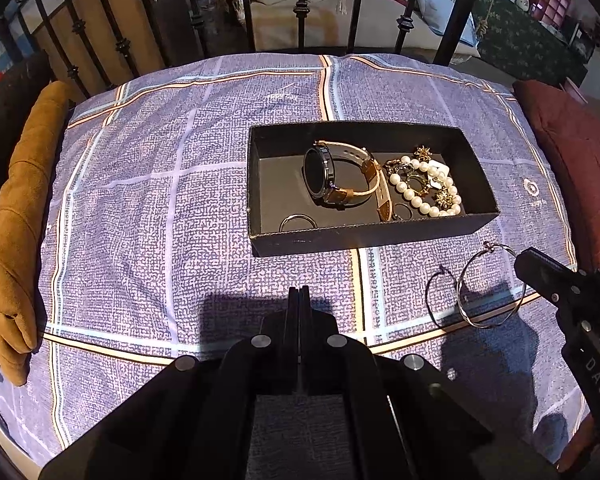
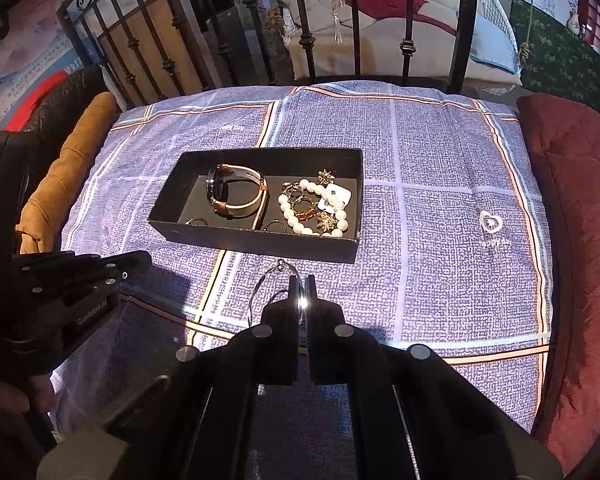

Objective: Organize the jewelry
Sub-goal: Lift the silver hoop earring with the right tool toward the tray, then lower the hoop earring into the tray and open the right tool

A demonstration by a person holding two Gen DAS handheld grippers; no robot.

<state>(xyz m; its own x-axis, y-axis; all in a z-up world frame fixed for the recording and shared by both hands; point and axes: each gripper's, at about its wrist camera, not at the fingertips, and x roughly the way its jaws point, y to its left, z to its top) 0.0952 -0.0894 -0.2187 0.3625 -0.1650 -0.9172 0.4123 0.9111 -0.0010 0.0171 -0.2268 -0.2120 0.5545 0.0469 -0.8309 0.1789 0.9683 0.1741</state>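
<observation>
A black open box (image 1: 364, 236) (image 2: 260, 242) sits on a purple checked cloth (image 1: 160, 200). It holds a watch (image 1: 340, 176) (image 2: 236, 196), a pearl bracelet (image 1: 424, 188) (image 2: 316, 212), gold earrings and small rings. My right gripper (image 2: 300, 282) is shut on a large silver hoop earring (image 1: 492, 286) (image 2: 278, 270), held just above the cloth in front of the box. A second hoop (image 1: 440, 296) hangs beside it. My left gripper (image 1: 299, 292) is shut and empty, hovering in front of the box.
A tan cushion (image 1: 20, 220) lies along the left edge and a dark red cushion (image 2: 580, 208) along the right. A black iron railing (image 1: 300, 12) stands behind the cloth. A small heart logo (image 2: 491, 222) marks the cloth.
</observation>
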